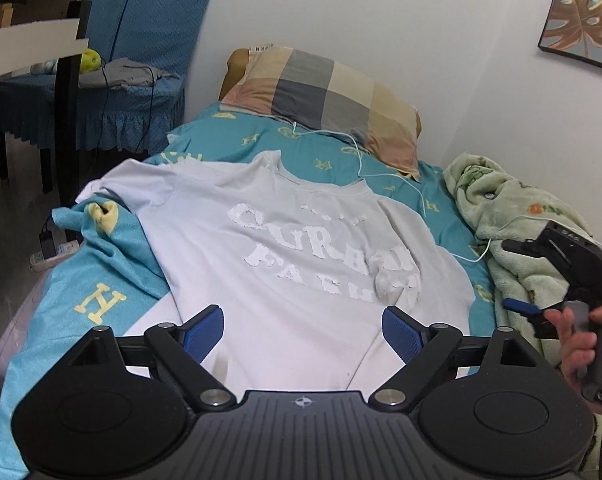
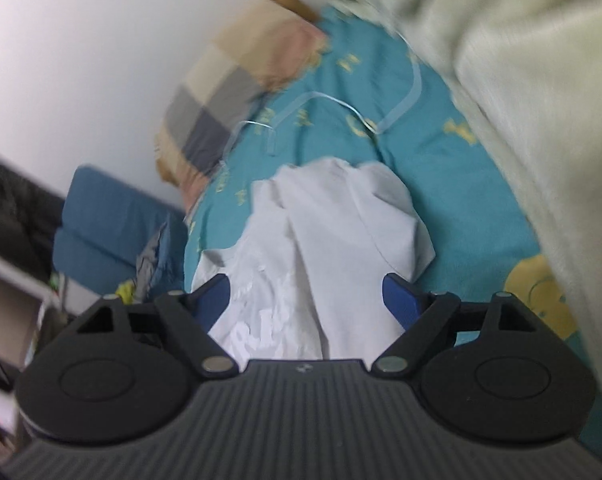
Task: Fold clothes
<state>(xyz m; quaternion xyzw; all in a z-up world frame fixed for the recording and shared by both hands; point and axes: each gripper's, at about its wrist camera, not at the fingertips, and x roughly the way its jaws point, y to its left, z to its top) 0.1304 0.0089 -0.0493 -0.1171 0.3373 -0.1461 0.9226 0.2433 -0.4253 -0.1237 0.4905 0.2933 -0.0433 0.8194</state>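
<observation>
A: What lies on the bed [image 1: 229,140]?

B: A pale grey T-shirt [image 1: 285,248] is spread over the teal sheet, collar toward the checked pillow [image 1: 321,92]. Its raised white lettering is only partly legible: the upper line looks like "CURB" followed by unclear letters, the lower line begins "FA" and cannot be read further. A row of tiny characters above them is too small to tell.

A: Does the sheet carry any writing?

B: Pale yellow "H" letters are printed across it, one large near the left edge [image 1: 99,300], with ring-like motifs between them.

A: How do the fingers stand?

B: The left gripper [image 1: 303,330] has its blue fingers [image 1: 205,332] spread wide over the lower part of the shirt, with nothing pinched between them. The right gripper [image 2: 307,300] is likewise released, its fingers apart above the shirt's folded-over sleeve side [image 2: 361,220]; that view is blurred. In the left wrist view the right gripper appears at the right edge, held by a hand [image 1: 581,340] over the green fleece blanket [image 1: 513,216].

A: Anything else nearby?

B: A thin white cable [image 1: 381,152] trails from the pillow toward the blanket, a blue-covered chair [image 1: 141,60] stands beside the bed, and a framed leaf picture [image 1: 585,12] hangs on the wall.
</observation>
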